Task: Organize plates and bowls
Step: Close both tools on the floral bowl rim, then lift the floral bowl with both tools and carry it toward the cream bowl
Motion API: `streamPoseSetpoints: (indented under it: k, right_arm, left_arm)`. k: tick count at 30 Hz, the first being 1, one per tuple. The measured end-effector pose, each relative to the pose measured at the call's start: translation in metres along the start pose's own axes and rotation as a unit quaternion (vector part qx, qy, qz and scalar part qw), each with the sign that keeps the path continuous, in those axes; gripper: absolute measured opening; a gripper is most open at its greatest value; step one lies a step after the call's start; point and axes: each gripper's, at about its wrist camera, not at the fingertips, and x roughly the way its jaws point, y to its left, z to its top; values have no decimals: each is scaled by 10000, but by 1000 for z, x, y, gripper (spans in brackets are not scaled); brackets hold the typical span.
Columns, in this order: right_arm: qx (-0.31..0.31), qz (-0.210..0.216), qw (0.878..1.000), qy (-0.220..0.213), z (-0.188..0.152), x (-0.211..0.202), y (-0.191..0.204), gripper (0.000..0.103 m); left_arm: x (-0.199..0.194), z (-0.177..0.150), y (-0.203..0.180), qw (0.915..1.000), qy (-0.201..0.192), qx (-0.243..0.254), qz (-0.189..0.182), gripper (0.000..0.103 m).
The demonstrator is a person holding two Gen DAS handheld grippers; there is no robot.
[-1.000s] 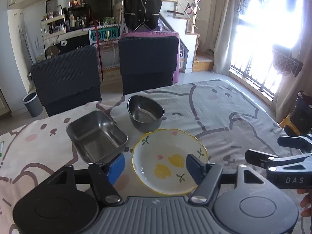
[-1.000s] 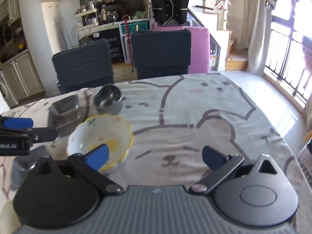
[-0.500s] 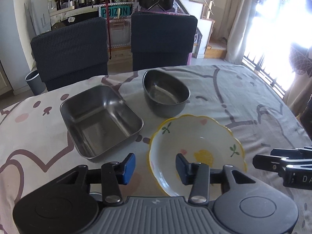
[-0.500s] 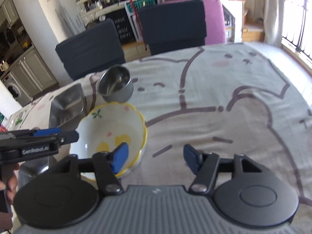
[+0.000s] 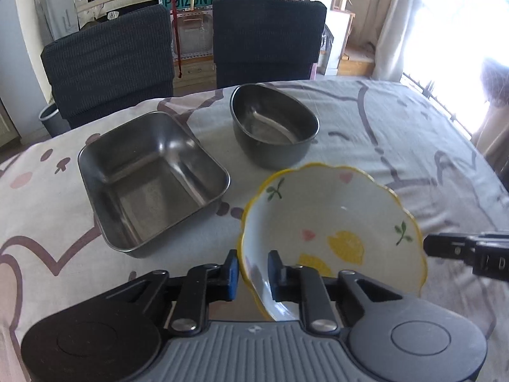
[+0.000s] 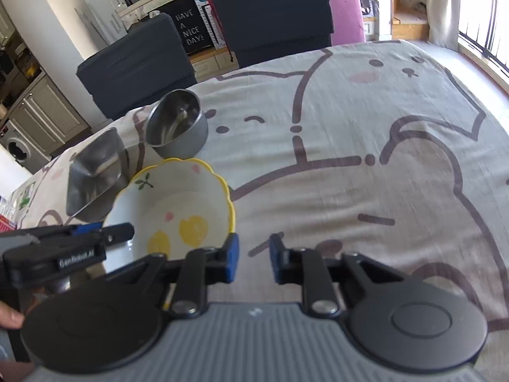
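My left gripper [image 5: 253, 270] is shut on the near rim of a white ceramic bowl [image 5: 334, 222] with a wavy yellow edge and lemon prints, tilting it up. Behind it stand a rectangular steel tray [image 5: 149, 175] and a round steel bowl [image 5: 273, 124]. In the right wrist view the ceramic bowl [image 6: 178, 203] sits left of my right gripper [image 6: 253, 259], whose jaws stand partly closed over the tablecloth with nothing between them. The left gripper [image 6: 105, 238] shows there at the bowl's left rim. The steel bowl [image 6: 176, 132] and tray [image 6: 95, 178] lie beyond.
The table wears a cartoon-bear tablecloth [image 6: 366, 146]. Two dark chairs [image 5: 108, 63] [image 5: 267, 38] stand at the far edge. The right gripper's fingers [image 5: 458, 248] show at the right of the left wrist view.
My left gripper closed onto the ceramic bowl's rim and tipped it up. My right gripper narrowed its jaws and came nearer the bowl.
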Motion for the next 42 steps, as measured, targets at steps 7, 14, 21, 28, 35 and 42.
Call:
streamPoseSetpoints:
  k: [7,14,21,28,35,42]
  right_arm:
    - [258,-145,9991,-297,4,2,6,19]
    - [467,113,9981,-377,7,4,0,27]
    - [11,132,9999,13,8,27,19,19]
    - [-254,36,9996,140,5,45,25,13]
    - [-121,67,9998,166,6,49,23,13]
    - [-335,-73,9990,277,8,46,30,13]
  left_arm:
    - [1,-2,6,9999,-6,-132,-70,16]
    - [2,-3,5,9999,8,-76,-116,14]
    - [5,0,7,9998,74,-95,-176,14]
    - [10,0,13,9993,86,-154,-341,15]
    - [8,-2,15,9986,127,-301,-414,12]
    - [-3,-2,17,9976,76,-560,-402,11]
